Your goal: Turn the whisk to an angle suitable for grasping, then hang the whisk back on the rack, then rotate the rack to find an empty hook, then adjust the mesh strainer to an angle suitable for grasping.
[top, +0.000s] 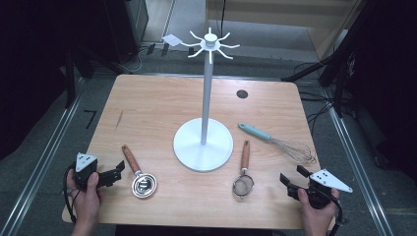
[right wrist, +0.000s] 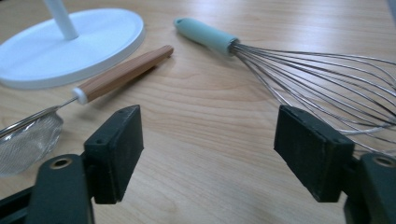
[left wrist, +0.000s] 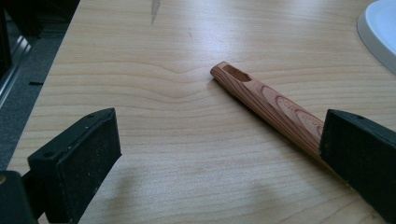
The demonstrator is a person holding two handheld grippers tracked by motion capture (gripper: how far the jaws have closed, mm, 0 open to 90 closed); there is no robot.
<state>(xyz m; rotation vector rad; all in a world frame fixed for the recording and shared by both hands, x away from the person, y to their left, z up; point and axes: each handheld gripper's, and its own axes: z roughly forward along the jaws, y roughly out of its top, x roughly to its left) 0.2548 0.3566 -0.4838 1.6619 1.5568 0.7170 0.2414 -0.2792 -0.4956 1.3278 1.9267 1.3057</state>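
- Dark floor and black stands lay around a light wooden bench that filled the middle of the high view.
- A tall white rack stood in the middle of the bench, with a round flat foot, a thin pole and little hooks at the top.
- At the lower left of the high view a hand held the left tongs.
- The left tongs stood wide, with nothing between them.
- Just beside them lay a small metal measuring cup with a brown wooden handle.
- The cup's handle pointed toward the upper left of the high view and its shiny bowl sat at the lower end.
- In the left gripper view the wooden handle ran from the middle of the frame down behind the jaw at the right; I could not tell if they touched.
- At the lower right of the high view the other hand held the right tongs.
- The right tongs also stood wide and held nothing.
- A small mesh strainer with a wooden handle lay left of them, close to the rack's foot.
- A whisk with a pale green handle lay near them, higher up in the frame.
- In the right gripper view the whisk's wires lay beyond the jaw at the right, and the strainer's mesh sat at the left edge.
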